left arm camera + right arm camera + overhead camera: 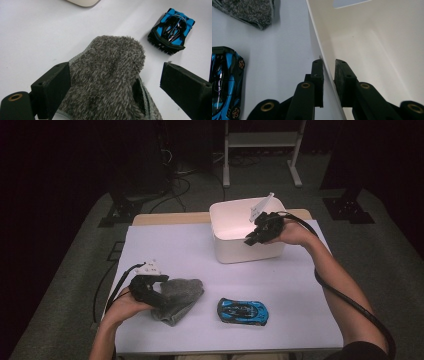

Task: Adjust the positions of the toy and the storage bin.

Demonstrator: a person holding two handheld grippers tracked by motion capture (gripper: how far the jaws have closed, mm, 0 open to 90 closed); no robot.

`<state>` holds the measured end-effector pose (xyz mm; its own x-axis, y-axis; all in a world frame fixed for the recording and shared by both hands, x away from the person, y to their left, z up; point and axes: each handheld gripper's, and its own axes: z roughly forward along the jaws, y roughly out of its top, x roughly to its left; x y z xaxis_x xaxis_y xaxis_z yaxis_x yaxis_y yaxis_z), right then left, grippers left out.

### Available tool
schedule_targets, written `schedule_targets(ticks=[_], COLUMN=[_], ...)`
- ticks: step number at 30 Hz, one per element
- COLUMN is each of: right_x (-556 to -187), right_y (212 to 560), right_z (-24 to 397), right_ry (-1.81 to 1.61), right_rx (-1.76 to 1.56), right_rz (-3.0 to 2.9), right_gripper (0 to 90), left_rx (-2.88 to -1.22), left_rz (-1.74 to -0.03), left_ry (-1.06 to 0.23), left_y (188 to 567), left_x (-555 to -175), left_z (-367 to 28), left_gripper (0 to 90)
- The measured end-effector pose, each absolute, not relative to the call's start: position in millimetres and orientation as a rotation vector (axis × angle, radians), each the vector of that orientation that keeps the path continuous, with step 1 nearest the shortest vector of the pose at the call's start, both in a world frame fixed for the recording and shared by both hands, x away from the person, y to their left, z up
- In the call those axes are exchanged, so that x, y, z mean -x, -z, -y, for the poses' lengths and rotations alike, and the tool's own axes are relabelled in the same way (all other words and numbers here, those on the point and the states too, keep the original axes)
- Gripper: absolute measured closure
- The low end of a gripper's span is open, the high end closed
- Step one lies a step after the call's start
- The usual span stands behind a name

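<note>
Looks like a lab or recording studio, not a home: dark room, grey carpet (60, 285), tangled cables (175, 180) on the floor beyond the far edge of a small white-covered table (165, 245), black stand feet (117, 212) at its far corners, a white metal frame (262, 150) behind.

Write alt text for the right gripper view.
The right claw pinches the thin front wall of a white bin, one jaw outside it and one inside. On the white table to the left lie a blue toy car and, at the top corner, a grey fuzzy cloth.
</note>
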<state>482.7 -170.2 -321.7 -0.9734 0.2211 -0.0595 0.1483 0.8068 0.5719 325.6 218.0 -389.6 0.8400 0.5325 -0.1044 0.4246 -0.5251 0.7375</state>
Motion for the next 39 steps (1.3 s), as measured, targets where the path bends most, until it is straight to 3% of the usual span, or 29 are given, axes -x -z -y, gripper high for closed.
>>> schedule_targets(ticks=[13,39], right_x=[-470.1,-431.0], right_y=[318.8,318.0], right_z=[162.1,135.0], right_ry=[-0.904,-0.936], right_rx=[-0.218,-0.096], right_rz=[-2.892,-2.947], right_gripper=[86.0,86.3], left_rx=[-2.212,-2.215], left_rz=[-0.688,-0.681], left_ry=[-0.163,-0.162], left_y=[390.2,389.8], left_x=[-325.3,-324.3], left_z=[-217.2,-216.7], left_gripper=[9.0,9.0])
